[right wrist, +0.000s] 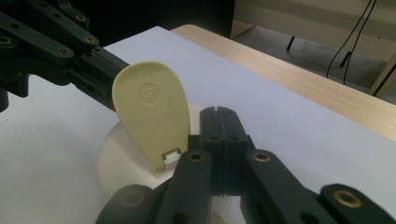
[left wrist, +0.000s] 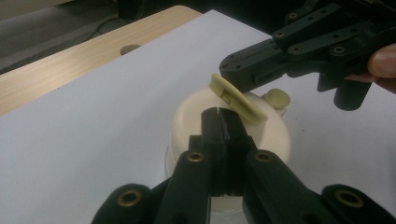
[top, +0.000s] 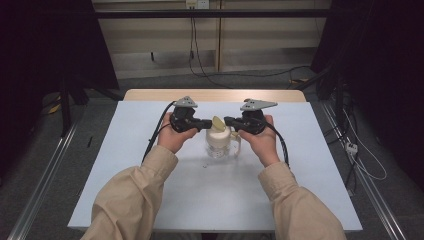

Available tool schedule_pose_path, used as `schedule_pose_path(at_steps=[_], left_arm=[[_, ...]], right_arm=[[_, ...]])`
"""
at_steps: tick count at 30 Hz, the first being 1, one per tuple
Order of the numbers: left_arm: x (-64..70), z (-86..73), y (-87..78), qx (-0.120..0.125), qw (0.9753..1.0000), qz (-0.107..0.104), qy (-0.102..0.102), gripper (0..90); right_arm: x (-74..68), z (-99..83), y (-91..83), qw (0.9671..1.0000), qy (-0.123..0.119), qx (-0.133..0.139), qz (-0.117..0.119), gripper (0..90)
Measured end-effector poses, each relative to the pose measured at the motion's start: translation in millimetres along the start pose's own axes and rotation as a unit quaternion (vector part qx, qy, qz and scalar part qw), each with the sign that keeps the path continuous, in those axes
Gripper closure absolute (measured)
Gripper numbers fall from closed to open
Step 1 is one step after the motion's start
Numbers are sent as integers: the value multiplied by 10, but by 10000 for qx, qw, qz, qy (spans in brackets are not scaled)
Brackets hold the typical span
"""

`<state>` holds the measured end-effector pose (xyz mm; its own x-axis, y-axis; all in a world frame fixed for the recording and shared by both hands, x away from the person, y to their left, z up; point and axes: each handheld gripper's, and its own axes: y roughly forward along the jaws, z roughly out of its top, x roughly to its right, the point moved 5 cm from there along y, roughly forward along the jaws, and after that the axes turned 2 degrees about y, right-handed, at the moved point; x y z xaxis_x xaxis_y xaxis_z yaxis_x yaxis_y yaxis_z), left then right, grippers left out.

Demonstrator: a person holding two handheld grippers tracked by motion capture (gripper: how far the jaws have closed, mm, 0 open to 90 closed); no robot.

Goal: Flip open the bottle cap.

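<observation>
A clear jug [top: 220,146] with a cream lid [left wrist: 191,122] stands mid-table, handle to the right. The lid's flip flap [right wrist: 152,105] is raised and tilted up; it also shows in the high view [top: 218,122] and the left gripper view [left wrist: 239,101]. My left gripper [left wrist: 219,113] is shut with nothing between its jaws, tips over the lid just short of the flap's hinge. My right gripper [right wrist: 217,113] is shut too, right beside the flap. In the high view the left gripper [top: 206,123] and right gripper [top: 228,120] meet tip to tip over the jug.
The jug stands on a pale blue sheet [top: 150,150] covering the table. A wooden strip [top: 150,94] runs along the far edge. Cables trail from both grippers toward the person. A small cream knob [left wrist: 277,98] sits on the lid behind the flap.
</observation>
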<state>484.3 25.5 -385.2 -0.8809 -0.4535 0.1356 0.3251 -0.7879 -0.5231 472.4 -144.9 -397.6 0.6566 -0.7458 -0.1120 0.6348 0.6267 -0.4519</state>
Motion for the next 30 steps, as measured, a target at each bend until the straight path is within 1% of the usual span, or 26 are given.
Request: schedule_pose_path(at_steps=[8, 10, 12, 13, 20, 25, 30], left_arm=[[45, 36, 31, 26, 10000, -71, 39, 900], [54, 49, 30, 44, 10000, -53, 45, 900], [58, 60, 29, 51, 9999, -78, 77, 900], [63, 64, 31, 65, 9999, -75, 58, 900], [73, 66, 31, 38, 9999, -80, 91, 900], [86, 88, 24, 68, 9999, -117, 106, 900], [88, 104, 16, 111, 9998, -106, 105, 900]], right_arm=[[12, -2, -10, 10000, 3, 3, -47, 900], [15, -2, -14, 10000, -9, -2, -68, 900], [19, -4, -19, 10000, -24, -10, -71, 900], [21, -4, -22, 10000, -24, -11, -80, 900], [36, -13, -37, 10000, -2, -6, -89, 900], [51, -14, -34, 9999, 7, -12, -125, 900], [60, -19, -35, 9999, 10, -23, -140, 900]])
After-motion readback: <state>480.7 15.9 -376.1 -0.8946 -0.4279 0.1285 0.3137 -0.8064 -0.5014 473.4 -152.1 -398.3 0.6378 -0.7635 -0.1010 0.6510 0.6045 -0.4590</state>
